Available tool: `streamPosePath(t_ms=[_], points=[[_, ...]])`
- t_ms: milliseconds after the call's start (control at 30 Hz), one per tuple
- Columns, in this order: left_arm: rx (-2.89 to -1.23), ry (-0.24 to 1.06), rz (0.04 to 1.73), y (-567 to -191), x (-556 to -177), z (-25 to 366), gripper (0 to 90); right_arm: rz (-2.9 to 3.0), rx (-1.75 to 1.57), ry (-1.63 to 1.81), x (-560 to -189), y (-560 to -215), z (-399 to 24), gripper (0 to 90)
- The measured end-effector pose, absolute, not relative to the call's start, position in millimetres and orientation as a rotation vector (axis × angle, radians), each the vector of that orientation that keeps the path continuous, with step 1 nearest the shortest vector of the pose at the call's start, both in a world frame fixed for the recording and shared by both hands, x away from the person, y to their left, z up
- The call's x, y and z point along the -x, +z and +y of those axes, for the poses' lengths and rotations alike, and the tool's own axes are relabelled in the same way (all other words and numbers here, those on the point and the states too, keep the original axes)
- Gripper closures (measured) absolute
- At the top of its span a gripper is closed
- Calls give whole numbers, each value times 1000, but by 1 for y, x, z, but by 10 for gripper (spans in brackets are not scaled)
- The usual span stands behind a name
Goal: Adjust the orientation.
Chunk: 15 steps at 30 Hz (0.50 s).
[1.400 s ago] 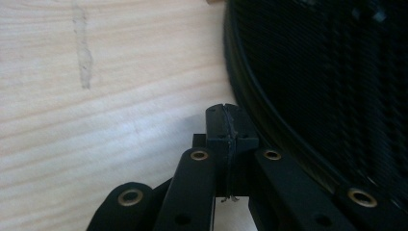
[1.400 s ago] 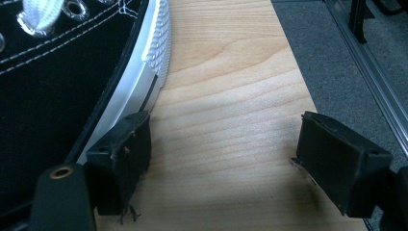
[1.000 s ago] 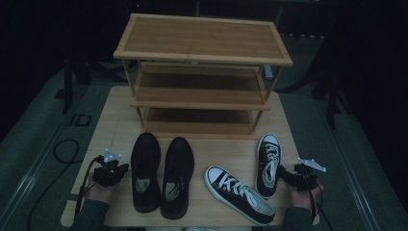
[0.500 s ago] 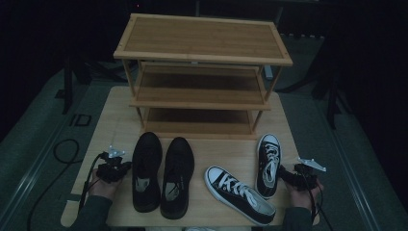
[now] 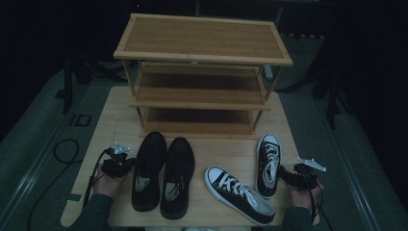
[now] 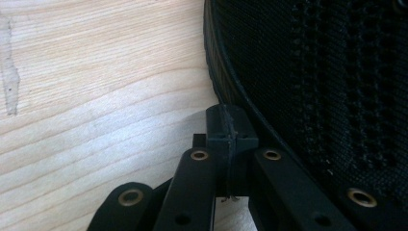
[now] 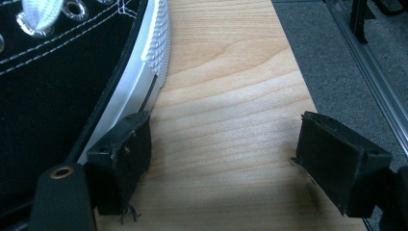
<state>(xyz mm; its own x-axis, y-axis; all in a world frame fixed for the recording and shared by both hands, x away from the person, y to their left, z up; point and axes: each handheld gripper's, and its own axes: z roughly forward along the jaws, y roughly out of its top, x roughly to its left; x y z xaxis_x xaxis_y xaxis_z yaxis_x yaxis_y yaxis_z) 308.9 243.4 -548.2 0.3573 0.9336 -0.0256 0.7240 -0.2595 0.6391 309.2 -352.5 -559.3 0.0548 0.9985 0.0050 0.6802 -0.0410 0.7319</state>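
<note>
Jaws of left gripper (image 5: 126, 163) pressed together, empty, tips beside black mesh shoe's (image 5: 146, 168) sole edge. Right gripper (image 5: 285, 173) spread wide, one pad (image 7: 126, 144) against sneaker's (image 5: 267, 163) white rim; bare table (image 7: 226, 96) between.

A light wooden table (image 5: 110, 130) fills the middle of the high view. At its upper centre stands a three-tier bamboo shoe rack (image 5: 202, 48). Below it, at lower left, two black shoes (image 5: 163, 175) lie side by side. At lower right a black-and-white sneaker (image 5: 267, 163) points up the frame, and a second sneaker (image 5: 238, 193) lies slanted just beside it.
</note>
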Motion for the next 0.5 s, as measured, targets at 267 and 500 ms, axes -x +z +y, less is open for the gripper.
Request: streamPosePath(t_ms=[267, 500], points=[[-2105, 486, 1378, -548, -317, 231, 900, 1681, -1780, 737, -309, -559, -352, 196], [-2122, 447, 1339, -547, -325, 224, 900, 1681, -1780, 738, -309, -559, -352, 195]])
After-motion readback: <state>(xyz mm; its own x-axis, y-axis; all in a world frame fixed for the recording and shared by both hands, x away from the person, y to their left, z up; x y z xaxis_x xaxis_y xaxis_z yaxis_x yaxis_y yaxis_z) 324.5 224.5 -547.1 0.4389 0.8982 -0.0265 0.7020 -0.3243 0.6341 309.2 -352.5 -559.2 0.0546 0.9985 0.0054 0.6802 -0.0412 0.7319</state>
